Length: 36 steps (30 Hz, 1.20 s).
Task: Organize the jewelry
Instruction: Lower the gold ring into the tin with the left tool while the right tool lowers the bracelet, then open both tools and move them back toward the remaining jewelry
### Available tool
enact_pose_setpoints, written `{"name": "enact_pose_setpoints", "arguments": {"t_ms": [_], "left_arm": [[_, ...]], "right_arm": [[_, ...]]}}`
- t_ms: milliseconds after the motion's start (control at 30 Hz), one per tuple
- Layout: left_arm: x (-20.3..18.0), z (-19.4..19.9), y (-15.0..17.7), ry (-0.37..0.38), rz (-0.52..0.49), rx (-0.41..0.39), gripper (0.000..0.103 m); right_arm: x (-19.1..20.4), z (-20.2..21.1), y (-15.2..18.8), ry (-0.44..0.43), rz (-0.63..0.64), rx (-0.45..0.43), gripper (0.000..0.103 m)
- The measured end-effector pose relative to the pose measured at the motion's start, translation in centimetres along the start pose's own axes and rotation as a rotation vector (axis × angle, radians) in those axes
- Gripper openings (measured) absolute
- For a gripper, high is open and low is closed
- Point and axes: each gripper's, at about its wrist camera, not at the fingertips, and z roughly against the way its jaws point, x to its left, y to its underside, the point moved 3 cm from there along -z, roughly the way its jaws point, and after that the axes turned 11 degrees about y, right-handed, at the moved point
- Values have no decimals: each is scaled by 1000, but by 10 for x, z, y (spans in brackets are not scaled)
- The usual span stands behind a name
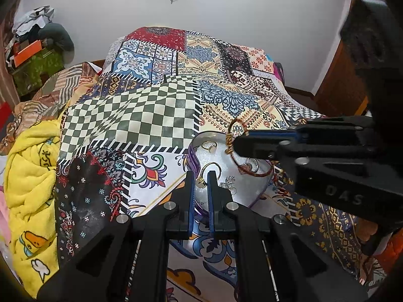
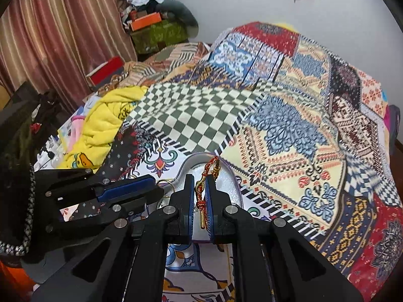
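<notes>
Bracelet (image 2: 203,196), of red and gold cord, is clamped between the closed fingers of the right gripper (image 2: 201,201) and held above the heart-shaped tray (image 1: 201,136), presumably for depositing. The left gripper (image 1: 201,186) is set at the tray's near rim, jaws nearly together; whether the rim is pinched cannot be told. One tray is counted, two rings (image 1: 210,147) inside, one bracelet held.

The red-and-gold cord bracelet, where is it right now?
The red-and-gold cord bracelet is clamped in the right gripper, held just above the clear heart-shaped tray on the patchwork bedspread.
</notes>
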Motion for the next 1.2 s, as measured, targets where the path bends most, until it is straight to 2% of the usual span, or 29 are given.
{"name": "enact_pose_setpoints", "arguments": {"t_ms": [567, 667, 733, 833, 1067, 1100, 1200], "left_arm": [[3, -7, -2, -2, -25, 7, 8], [4, -8, -2, -3, -23, 11, 8], [4, -8, -2, -5, -24, 14, 8], [2, -8, -2, -9, -30, 15, 8], [-10, -3, -4, -6, -55, 21, 8], [-12, -1, -4, -9, -58, 21, 9], [-16, 5, -5, -14, -60, 17, 22]], "right_arm": [[-3, -18, 3, -37, -1, 91, 8], [-5, -13, 4, -29, -2, 86, 13], [-6, -7, 6, -21, 3, 75, 21], [-7, 1, 7, -4, 13, 53, 29], [-15, 24, 10, 17, 4, 5, 29], [-17, 27, 10, 23, -2, -2, 29], [-26, 37, 13, 49, -23, -20, 29]]}}
